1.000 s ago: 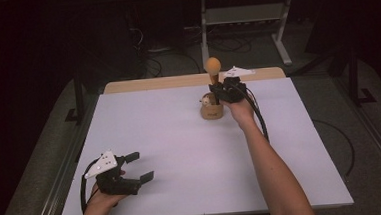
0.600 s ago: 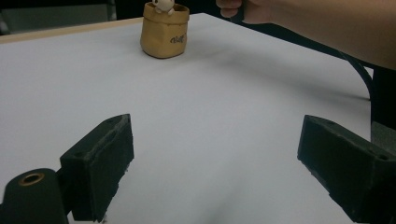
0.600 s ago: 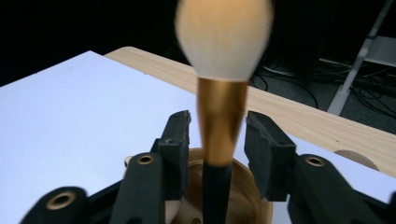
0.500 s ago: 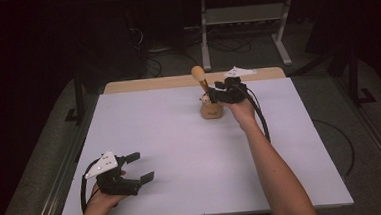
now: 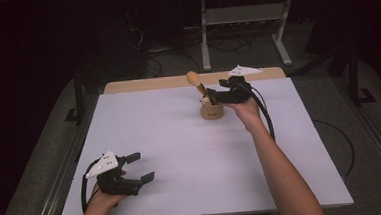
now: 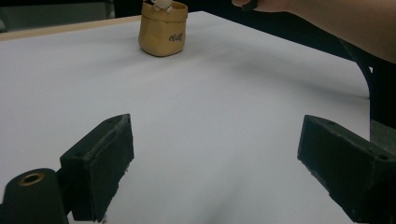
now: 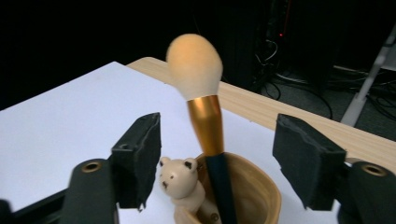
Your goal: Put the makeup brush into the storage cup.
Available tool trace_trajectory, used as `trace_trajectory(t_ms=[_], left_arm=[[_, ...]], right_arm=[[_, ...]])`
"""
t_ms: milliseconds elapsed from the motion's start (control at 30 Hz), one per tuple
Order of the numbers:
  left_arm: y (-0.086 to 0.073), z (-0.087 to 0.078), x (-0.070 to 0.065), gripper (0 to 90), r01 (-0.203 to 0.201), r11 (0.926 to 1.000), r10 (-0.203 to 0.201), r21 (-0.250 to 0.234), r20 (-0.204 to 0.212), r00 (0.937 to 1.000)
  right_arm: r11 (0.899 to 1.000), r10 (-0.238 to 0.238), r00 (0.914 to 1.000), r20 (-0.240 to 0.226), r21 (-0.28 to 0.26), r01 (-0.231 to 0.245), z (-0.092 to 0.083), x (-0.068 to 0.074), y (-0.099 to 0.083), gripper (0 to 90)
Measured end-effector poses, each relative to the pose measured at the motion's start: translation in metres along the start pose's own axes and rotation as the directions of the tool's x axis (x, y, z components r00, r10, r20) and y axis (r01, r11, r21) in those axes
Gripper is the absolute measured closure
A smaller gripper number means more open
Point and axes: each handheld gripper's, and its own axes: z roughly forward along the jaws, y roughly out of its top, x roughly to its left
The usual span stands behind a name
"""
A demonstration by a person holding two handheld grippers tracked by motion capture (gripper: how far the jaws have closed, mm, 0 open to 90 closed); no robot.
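Brush (image 7: 201,88) tilted since; bear figurine (image 7: 180,182) close-up.

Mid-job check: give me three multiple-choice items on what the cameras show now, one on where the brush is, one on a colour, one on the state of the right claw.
1. Where is the makeup brush?
A. Flat on the table
B. Standing in the tan cup, leaning
C. In the left claw

2. What colour is the brush's metal collar?
A. Gold
B. Silver
C. Red

3. How does the right claw stand?
A. Clamped on the handle
B. Shut beside the cup
C. Open, with the brush between its jaws, untouched

Key:
1 B: the right gripper view shows the dark handle going down into the cup, beside the small bear figure on its rim.
2 A: the collar under the cream bristles is gold.
3 C: both pads stand apart from the brush; the jaws have just been opening. The left claw also stands open, above the white table.
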Motion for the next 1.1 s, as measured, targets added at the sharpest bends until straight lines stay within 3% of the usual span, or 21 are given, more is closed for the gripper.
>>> trace_trajectory(t_ms=[367,1100], left_arm=[[0.0,0.0,0.0,10.2,-0.001,1.0,0.001,0.001,-0.001,1.0],[0.0,-0.002,0.002,10.2,0.0,1.0,0.0,-0.004,-0.009,1.0]], right_arm=[[1.0,0.0,1.0,-0.007,-0.002,0.0,-0.017,0.001,-0.01,17.2],[0.999,-0.039,0.999,-0.021,-0.004,0.039,-0.056,0.016,-0.039,11.5]])
